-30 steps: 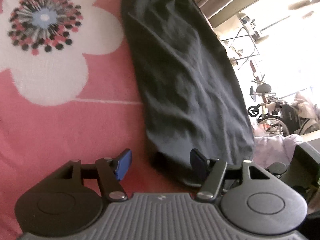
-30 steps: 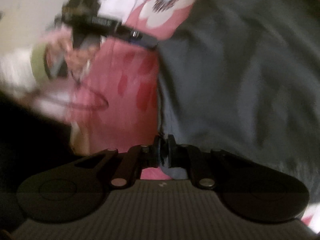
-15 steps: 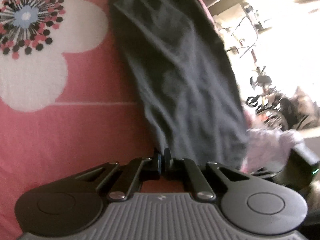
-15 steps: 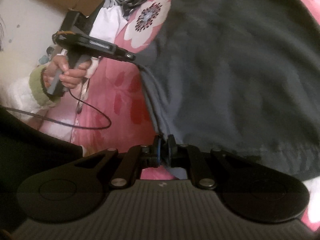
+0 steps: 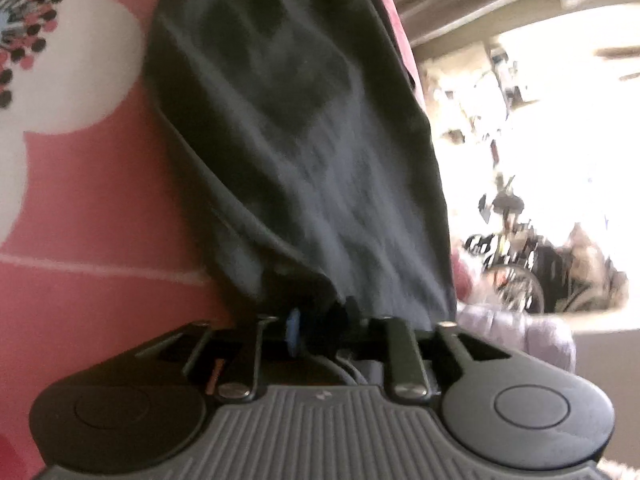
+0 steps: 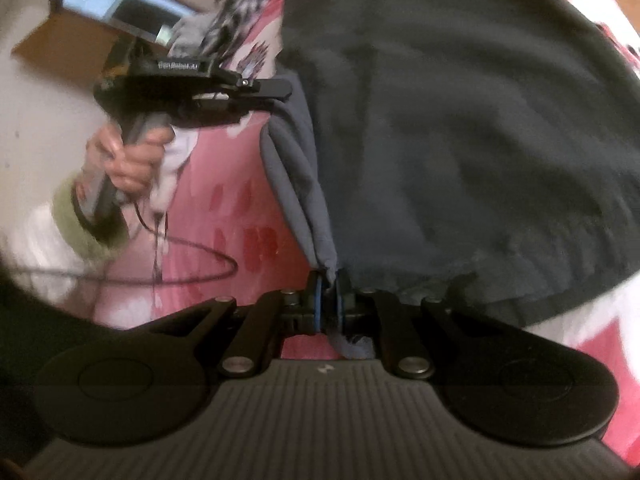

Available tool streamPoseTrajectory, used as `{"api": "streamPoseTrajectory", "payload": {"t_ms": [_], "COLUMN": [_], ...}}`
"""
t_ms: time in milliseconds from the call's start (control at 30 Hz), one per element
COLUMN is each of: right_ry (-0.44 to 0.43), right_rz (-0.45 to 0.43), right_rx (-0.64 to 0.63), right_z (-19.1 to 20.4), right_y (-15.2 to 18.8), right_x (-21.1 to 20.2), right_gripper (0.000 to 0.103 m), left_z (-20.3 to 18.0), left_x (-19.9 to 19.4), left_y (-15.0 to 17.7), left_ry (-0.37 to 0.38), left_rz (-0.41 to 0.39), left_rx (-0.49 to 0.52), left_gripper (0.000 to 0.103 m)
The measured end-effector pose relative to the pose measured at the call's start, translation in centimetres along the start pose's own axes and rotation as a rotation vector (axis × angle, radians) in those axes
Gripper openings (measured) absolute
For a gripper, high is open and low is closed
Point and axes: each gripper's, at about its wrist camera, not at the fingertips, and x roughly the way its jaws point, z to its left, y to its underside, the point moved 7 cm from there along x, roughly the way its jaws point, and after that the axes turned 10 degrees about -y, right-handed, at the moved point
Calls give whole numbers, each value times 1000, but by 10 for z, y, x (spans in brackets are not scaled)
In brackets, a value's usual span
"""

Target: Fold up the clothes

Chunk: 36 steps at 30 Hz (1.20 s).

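Note:
A dark grey garment lies on a pink flowered bedsheet. My left gripper has a bunch of the garment's near edge between its jaws; the jaws are opening, and the cloth still pulls up taut from them. In the right wrist view the garment fills the right half. There my right gripper is shut on a corner of its edge. The left gripper, held by a hand, grips the far end of the same raised edge.
A black cable loops over the sheet below the hand. Checkered clothes are piled at the bed's far end near wooden furniture. A lilac cloth and a wheelchair lie beyond the bed's right edge.
The left jaws went from wide open to closed on the garment's edge, then parted a little around the bunched cloth. Both grippers have lifted the edge, which now hangs folded between them.

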Motion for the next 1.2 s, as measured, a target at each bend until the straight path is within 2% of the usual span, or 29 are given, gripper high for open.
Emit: {"api": "streamPoseTrajectory", "payload": {"t_ms": [67, 167, 267, 367, 433, 500, 567, 633, 767, 900, 1000, 1133, 1200], "right_ry": [-4, -4, -10, -18, -16, -15, -2, 21, 127, 248, 219, 117, 128], "right_rz": [-34, -69, -91, -101, -99, -92, -86, -82, -64, -96, -90, 55, 136], "right_rx": [42, 81, 111, 128, 119, 104, 84, 60, -12, -159, -309, -482, -512], "right_z": [-6, -13, -19, -23, -24, -24, -24, -23, -17, 1, 30, 60, 54], "right_y": [1, 2, 6, 9, 10, 8, 8, 8, 7, -4, -14, -9, -2], "right_x": [-4, -9, -11, -11, -12, -15, -16, -18, -28, -53, -51, -7, 14], "right_gripper": [5, 5, 5, 5, 5, 7, 9, 10, 21, 23, 23, 23, 23], "left_z": [6, 13, 16, 2, -8, -25, -39, -49, -51, -55, -57, -57, -56], "left_x": [-1, -21, -49, -66, -68, -48, -30, -12, 9, 19, 20, 23, 22], "left_y": [-5, -17, -22, -8, 6, 29, 48, 60, 64, 64, 63, 65, 66], "left_ry": [27, 90, 45, -96, -202, -284, -326, -340, -357, -368, -373, -386, -394], "left_rz": [-25, -117, -238, -313, -317, -287, -244, -209, -196, -198, -199, -205, -210], "left_rx": [-47, -104, -36, 221, 412, 595, 702, 758, 765, 747, 740, 746, 753], "left_gripper": [35, 40, 40, 40, 42, 46, 47, 50, 51, 52, 52, 52, 52]}}
